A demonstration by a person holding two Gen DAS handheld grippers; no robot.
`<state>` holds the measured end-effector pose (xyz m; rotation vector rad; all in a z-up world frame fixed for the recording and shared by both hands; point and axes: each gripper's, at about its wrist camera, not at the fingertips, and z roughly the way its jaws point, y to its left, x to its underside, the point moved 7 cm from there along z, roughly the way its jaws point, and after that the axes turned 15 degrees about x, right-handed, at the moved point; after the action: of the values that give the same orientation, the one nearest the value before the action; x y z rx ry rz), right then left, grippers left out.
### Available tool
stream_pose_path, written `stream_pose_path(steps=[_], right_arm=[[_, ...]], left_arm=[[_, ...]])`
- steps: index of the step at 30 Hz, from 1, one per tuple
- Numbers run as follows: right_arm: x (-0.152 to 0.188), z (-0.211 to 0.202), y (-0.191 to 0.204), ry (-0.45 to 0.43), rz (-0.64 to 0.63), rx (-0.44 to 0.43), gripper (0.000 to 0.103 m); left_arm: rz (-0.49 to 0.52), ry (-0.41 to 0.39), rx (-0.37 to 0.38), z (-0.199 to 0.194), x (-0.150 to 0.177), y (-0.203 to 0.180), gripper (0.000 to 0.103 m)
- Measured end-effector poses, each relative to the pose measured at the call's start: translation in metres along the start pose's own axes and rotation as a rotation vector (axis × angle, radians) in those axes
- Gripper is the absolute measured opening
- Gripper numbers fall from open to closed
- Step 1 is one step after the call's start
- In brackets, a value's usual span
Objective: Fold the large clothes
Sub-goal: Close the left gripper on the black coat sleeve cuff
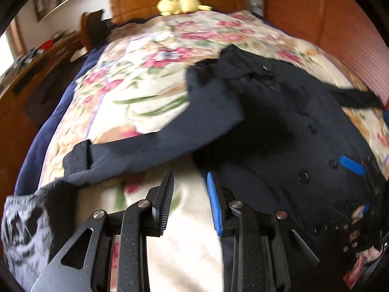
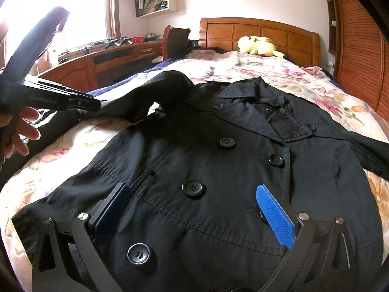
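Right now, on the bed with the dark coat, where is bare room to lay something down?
Free: the floral quilt between the dark navy buttoned coat, its stretched sleeve and the yellow plush toy. A small pale patch also lies in front of the left gripper, below that sleeve. Crowded: the near middle, where the coat spreads under the right gripper.

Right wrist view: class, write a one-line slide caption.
Right gripper open over a dark buttoned coat spread on a floral bedspread.
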<state>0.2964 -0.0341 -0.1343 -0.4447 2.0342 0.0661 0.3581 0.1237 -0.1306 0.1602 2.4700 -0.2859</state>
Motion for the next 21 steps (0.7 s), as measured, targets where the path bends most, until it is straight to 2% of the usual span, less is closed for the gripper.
stream_pose_path(steps=[5, 11, 15, 21], right_arm=[[0.001, 0.000, 0.001, 0.000, -0.009, 0.002, 0.103], [0.001, -0.001, 0.001, -0.002, -0.014, 0.003, 0.103], [0.001, -0.001, 0.002, -0.002, -0.015, 0.003, 0.103], [0.001, -0.001, 0.002, -0.002, -0.014, 0.003, 0.103]], left_arm=[[-0.069, -0.022, -0.042, 0.002, -0.005, 0.038, 0.030], [-0.211, -0.030, -0.052, 0.018, -0.007, 0.084, 0.030], [-0.269, 0.001, -0.078, 0.042, 0.002, 0.102, 0.030], [-0.297, 0.062, -0.142, 0.069, 0.024, 0.124, 0.030]])
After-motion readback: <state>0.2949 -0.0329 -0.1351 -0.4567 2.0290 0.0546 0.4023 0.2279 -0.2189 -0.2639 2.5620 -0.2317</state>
